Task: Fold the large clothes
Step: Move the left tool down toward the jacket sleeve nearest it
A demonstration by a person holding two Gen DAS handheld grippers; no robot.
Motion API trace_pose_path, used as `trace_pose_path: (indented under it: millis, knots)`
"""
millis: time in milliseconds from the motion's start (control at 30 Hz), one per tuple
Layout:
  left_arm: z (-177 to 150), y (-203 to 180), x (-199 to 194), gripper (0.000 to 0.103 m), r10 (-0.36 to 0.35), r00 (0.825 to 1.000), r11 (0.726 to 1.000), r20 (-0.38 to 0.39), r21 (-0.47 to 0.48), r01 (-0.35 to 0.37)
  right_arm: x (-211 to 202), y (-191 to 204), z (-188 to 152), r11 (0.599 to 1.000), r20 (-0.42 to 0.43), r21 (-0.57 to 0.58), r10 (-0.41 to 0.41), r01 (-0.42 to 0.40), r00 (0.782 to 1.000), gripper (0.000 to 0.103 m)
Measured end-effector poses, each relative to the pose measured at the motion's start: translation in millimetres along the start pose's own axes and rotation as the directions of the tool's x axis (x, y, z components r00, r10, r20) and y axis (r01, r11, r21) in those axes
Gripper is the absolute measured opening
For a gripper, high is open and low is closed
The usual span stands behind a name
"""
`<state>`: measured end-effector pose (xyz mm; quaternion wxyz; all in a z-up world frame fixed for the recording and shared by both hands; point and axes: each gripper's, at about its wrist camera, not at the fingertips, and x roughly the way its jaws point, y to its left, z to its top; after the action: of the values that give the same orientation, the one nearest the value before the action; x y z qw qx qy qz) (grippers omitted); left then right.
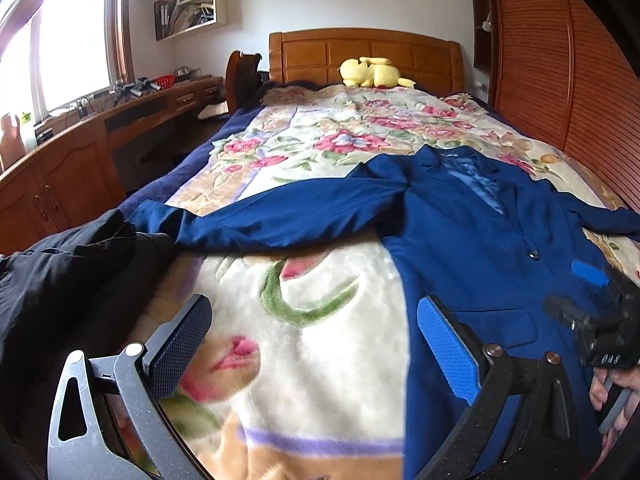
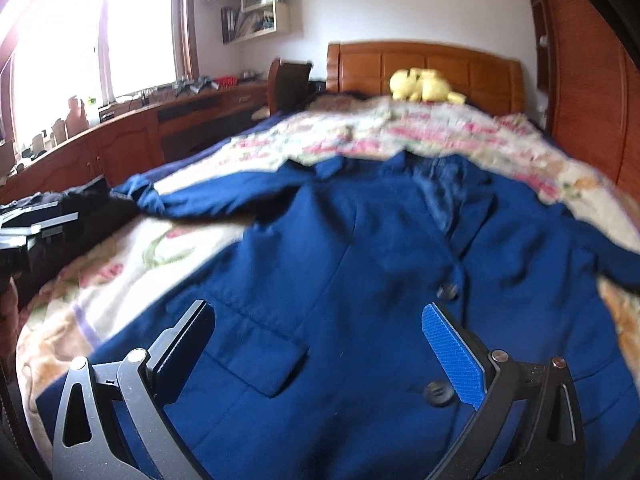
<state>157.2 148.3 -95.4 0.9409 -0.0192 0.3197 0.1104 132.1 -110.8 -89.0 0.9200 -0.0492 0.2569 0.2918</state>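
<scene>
Jaws of the left gripper (image 1: 314, 346) stand wide over the floral blanket (image 1: 320, 360), holding nothing; the blue blazer (image 1: 472, 240) lies flat just right of them, one sleeve stretched ahead toward black clothes (image 1: 60, 280) at their left. Jaws of the right gripper (image 2: 320, 344) gape wide above the blazer's pocket flap (image 2: 260, 360), empty.

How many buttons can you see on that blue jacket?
2 on the blue jacket: the upper button at the front edge, the lower button nearer the hem. Others may be hidden.
</scene>
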Motion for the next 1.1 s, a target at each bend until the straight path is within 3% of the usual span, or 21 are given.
trace_pose_path:
  millis: [200,400,867,967,1100]
  knots:
    - [8.1,26.5,38.3,0.103,-0.017,0.999,1.0,-0.043,-0.02,0.017,-0.6,-4.1,-2.9,1.0,-0.02,-0.025,-0.007,0.006,1.0,0.103]
    - [24.4,56.0,82.3,0.102,0.013,0.996,0.997,-0.088,-0.071,-0.019,10.9,2.1,1.9,1.0,-0.043,-0.028,-0.004,0.003,0.999,0.103]
    - [52.1,105.3,154.8,0.075,0.05,0.984,0.971,-0.169,-0.222,-0.087,25.4,3.0,5.8,1.0,-0.066,-0.014,0.004,-0.005,0.998,0.103]
    - [53.0,112.4,165.2,0.072,0.036,0.983,0.955,-0.18,-0.283,-0.087,28.1,2.3,5.8,1.0,-0.073,-0.01,0.008,-0.008,0.997,0.103]
    - [50.5,115.6,177.9,0.068,0.047,0.977,0.949,-0.21,-0.296,-0.11,29.9,2.4,5.3,1.0,-0.076,-0.009,0.009,-0.01,0.997,0.103]
